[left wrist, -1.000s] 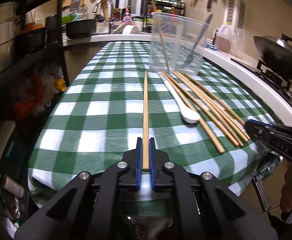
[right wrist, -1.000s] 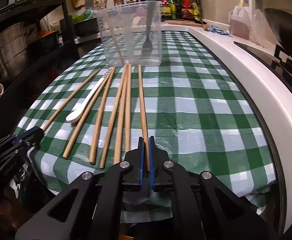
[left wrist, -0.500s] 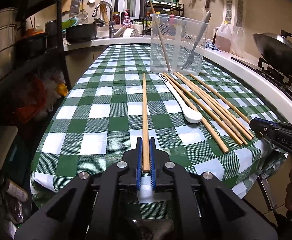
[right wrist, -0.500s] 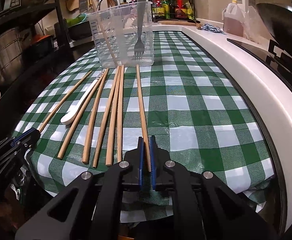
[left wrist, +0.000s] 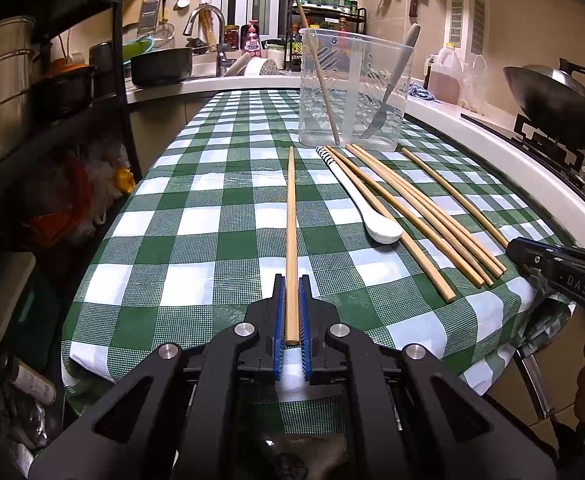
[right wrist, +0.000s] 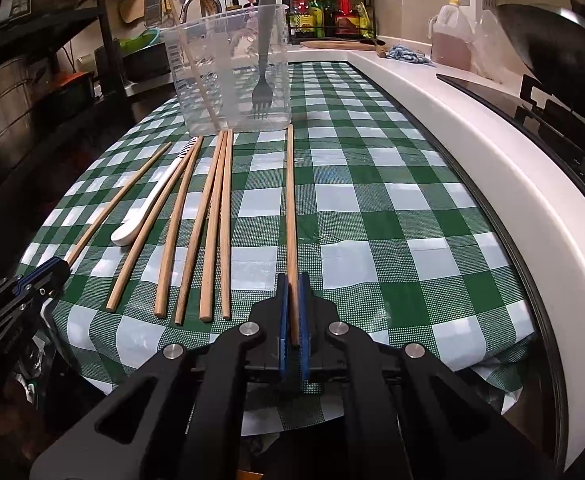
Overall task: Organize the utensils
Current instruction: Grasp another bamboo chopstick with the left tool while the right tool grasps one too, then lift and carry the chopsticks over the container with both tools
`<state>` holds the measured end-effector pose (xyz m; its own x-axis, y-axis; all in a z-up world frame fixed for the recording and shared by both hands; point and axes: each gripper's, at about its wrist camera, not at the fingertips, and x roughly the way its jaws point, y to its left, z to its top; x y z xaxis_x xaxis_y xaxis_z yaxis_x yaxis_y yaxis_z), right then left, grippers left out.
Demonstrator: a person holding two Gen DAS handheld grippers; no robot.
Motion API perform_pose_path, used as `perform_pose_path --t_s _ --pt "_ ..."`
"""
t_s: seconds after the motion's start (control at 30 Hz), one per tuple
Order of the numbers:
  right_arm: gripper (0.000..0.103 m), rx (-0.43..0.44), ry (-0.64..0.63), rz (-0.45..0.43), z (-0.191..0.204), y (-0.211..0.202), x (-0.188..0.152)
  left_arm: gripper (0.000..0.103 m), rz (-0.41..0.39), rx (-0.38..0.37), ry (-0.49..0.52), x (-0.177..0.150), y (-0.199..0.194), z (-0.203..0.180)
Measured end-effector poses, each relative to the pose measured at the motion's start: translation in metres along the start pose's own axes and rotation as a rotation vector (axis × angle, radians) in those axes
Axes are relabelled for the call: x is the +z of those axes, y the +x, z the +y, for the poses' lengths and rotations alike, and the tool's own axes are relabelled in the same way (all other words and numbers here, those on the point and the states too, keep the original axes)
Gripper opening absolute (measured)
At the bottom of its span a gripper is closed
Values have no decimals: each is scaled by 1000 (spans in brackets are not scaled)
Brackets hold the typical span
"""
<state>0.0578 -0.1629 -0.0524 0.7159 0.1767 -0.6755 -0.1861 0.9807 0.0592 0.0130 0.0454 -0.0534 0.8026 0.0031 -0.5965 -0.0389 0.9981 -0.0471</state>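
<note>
Left two-finger black gripper with blue pads (left wrist: 291, 312) pinching the near end of a long pale wooden chopstick (left wrist: 290, 220), pads pressed flat against both its sides; shaft running straight ahead over the green-and-white checked tablecloth (left wrist: 196, 248), its far tip short of the clear plastic measuring tub (left wrist: 352, 92). Whether that shaft touches the cloth or sits just above it: cannot tell. Right two-finger black gripper with blue pads (right wrist: 292, 312) likewise clamped on the near end of a second pale wooden chopstick (right wrist: 290, 200), pointed toward the tub (right wrist: 228, 76) and ending just before its base. Inside the tub, a grey-handled metal fork (left wrist: 388, 92) tines down, leaning to the right wall, and one thin wooden chopstick (left wrist: 316, 76) leaning left, its top above the rim. On the cloth between the two held sticks, a white ceramic spoon with a striped handle end (left wrist: 366, 204), bowl toward the near edge, and beside it a loose fan of five bare wooden chopsticks (left wrist: 420, 212), far tips gathered near the tub base, near ends spread apart close to the table edge. Seen from the left wrist, right gripper (left wrist: 520, 246) at the far right, over the cloth's corner. On the stove to the right, a dark round wok (left wrist: 556, 104).
</note>
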Motion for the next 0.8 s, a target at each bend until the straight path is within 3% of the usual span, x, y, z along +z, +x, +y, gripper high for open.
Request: perform_pose_path --t_s 0.8 --pt "5 9 -20 -10 4 2 1 7 9 7 8 5 1 -2"
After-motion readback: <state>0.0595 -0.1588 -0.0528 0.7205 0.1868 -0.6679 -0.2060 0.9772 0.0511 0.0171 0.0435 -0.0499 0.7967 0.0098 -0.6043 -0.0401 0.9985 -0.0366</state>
